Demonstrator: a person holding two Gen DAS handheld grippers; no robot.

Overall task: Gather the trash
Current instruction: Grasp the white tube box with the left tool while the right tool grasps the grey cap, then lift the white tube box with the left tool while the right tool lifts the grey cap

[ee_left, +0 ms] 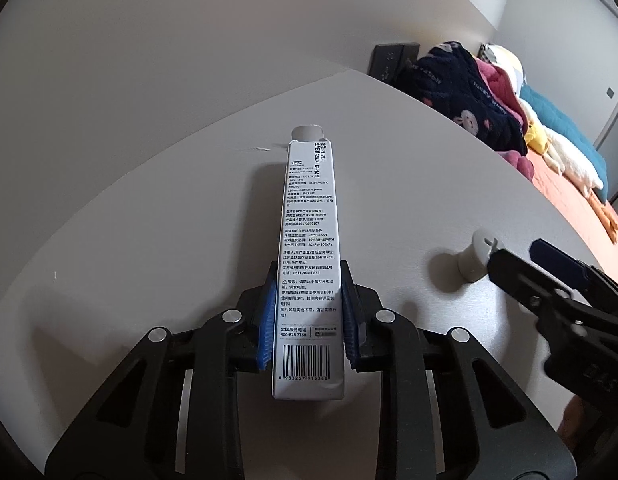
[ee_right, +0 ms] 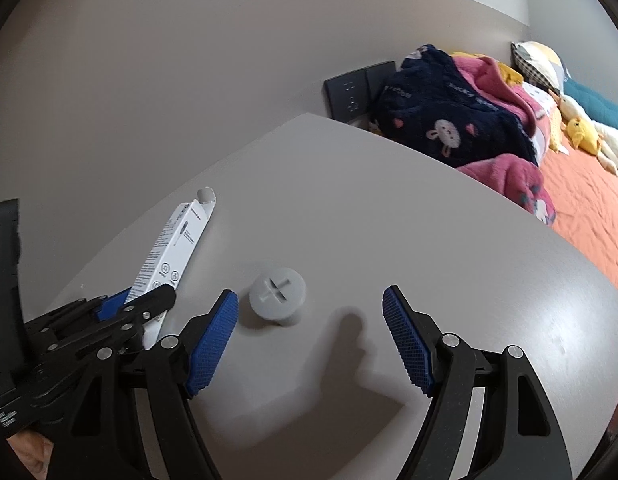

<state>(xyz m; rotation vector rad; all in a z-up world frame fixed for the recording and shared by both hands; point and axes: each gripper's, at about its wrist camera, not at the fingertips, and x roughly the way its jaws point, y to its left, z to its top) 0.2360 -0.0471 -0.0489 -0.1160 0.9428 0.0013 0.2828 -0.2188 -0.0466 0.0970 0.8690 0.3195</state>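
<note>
My left gripper [ee_left: 308, 312] is shut on a long white carton box [ee_left: 309, 248] printed with Chinese text and a barcode; its far flap is open. The box sits low over the grey table [ee_left: 169, 248]. It also shows in the right wrist view [ee_right: 169, 248], held by the left gripper [ee_right: 121, 304]. My right gripper [ee_right: 311, 332] is open and empty, just short of a small grey screw-shaped plug [ee_right: 277, 292] that stands on the table. The plug [ee_left: 477, 256] and the right gripper [ee_left: 521, 264] also show at the right of the left wrist view.
A bed with an orange cover [ee_right: 589, 208] lies to the right of the table. On it are a navy bunny blanket [ee_right: 449, 120], pink clothes [ee_right: 509, 176] and plush toys [ee_right: 585, 132]. Dark wall sockets [ee_right: 349, 92] sit behind the table's far corner.
</note>
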